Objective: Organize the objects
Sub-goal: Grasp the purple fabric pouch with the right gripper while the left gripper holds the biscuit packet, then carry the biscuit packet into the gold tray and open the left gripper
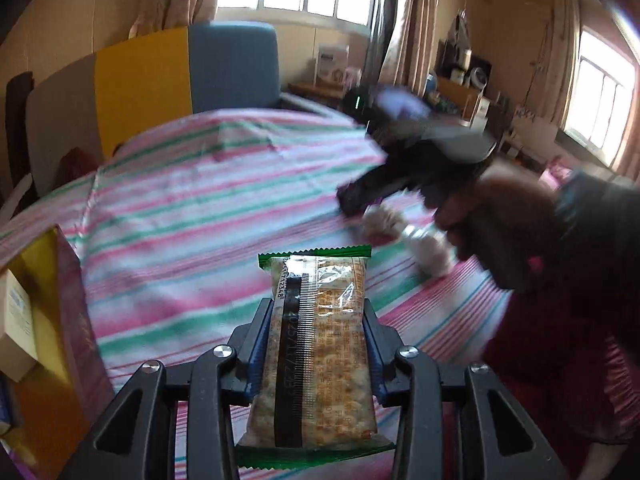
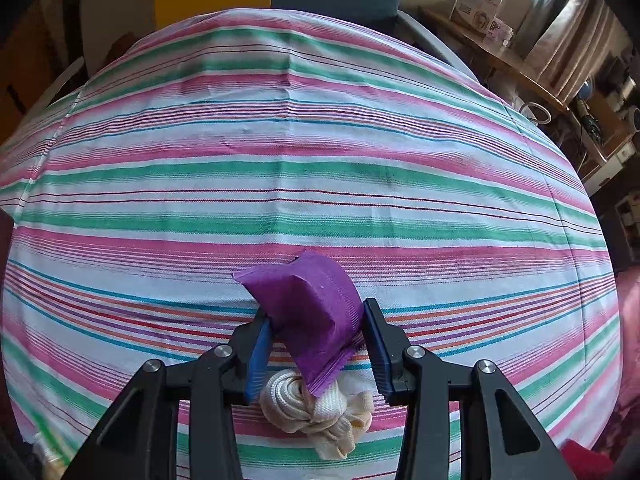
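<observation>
In the left wrist view my left gripper (image 1: 318, 306) is shut on a clear snack packet with green ends (image 1: 320, 360), held lengthwise above the striped tablecloth (image 1: 180, 208). Further right, the blurred right gripper (image 1: 356, 196) is held by a hand (image 1: 500, 216) over a cream cloth bundle (image 1: 384, 226). In the right wrist view my right gripper (image 2: 316, 310) is shut on a small purple packet (image 2: 304, 292), which sticks out tilted past the fingertips. The cream knotted bundle (image 2: 320, 412) lies on the cloth just below the packet.
An open box with a gold inside and maroon wall (image 1: 68, 320) stands at the left table edge, a small pale carton (image 1: 16, 320) inside it. Chair backs in yellow (image 1: 140, 88) and blue (image 1: 232, 64) rise behind the table. A side table with boxes (image 2: 480, 36) stands at the far right.
</observation>
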A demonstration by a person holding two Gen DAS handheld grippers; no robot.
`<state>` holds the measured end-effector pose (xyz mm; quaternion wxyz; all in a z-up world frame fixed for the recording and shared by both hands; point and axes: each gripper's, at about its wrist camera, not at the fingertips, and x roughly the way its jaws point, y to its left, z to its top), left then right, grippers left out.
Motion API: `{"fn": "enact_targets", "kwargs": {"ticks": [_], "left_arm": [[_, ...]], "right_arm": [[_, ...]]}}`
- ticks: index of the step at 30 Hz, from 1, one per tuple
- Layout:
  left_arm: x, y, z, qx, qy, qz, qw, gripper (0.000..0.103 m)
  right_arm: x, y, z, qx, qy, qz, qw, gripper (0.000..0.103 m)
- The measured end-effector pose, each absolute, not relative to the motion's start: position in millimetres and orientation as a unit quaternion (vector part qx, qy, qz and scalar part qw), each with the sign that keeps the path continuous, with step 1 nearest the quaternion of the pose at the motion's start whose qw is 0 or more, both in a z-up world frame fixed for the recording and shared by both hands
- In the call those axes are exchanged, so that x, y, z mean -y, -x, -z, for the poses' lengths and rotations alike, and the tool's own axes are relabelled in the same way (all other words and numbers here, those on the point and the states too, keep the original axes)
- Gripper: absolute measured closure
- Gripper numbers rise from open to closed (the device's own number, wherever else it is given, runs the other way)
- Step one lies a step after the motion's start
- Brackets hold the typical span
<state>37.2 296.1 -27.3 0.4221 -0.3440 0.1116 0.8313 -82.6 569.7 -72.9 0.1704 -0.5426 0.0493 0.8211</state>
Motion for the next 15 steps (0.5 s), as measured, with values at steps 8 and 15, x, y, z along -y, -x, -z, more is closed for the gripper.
{"fn": "enact_targets", "kwargs": {"ticks": [8, 15], "left_arm": [[-209, -8, -19, -0.059, 0.36, -0.87, 0.333, 0.063], [-107, 49, 18, 0.028, 0.452, -0.874, 0.177, 0.063]], "right_arm": [[-569, 82, 72, -0.039, 0.54, -0.825, 0.162, 0.059], [-565, 78, 68, -0.035, 0.533, -0.83, 0.16, 0.06]]}}
